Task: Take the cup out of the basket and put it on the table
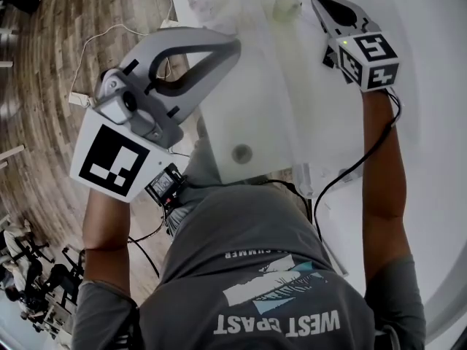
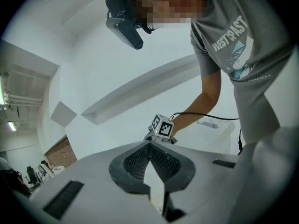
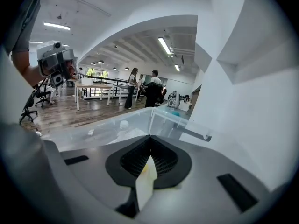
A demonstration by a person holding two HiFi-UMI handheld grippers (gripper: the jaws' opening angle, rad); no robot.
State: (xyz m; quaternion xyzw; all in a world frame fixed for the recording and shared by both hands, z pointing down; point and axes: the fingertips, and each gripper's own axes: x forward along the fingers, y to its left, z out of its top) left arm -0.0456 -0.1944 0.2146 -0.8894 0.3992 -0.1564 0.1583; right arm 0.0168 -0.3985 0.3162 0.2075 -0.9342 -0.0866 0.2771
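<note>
A pale yellow-green cup (image 1: 286, 7) stands inside the clear plastic basket (image 1: 257, 115) at the top of the head view. My right gripper (image 1: 318, 0) hovers over the basket's far right side, just right of the cup and apart from it. Its jaws are shut with nothing between them. In the right gripper view the right gripper (image 3: 149, 140) points along the basket's clear wall (image 3: 140, 119). My left gripper (image 1: 235, 48) is raised at the left, off the basket's near-left corner, jaws shut and empty. The left gripper (image 2: 150, 144) faces the right gripper's marker cube (image 2: 163, 126).
The basket rests on a white table (image 1: 438, 159). A round grey spot (image 1: 241, 153) shows near its front edge, and a small white thing (image 3: 124, 123) lies inside. Wooden floor with cables (image 1: 80, 57) lies to the left. Desks and people stand far off (image 3: 140, 90).
</note>
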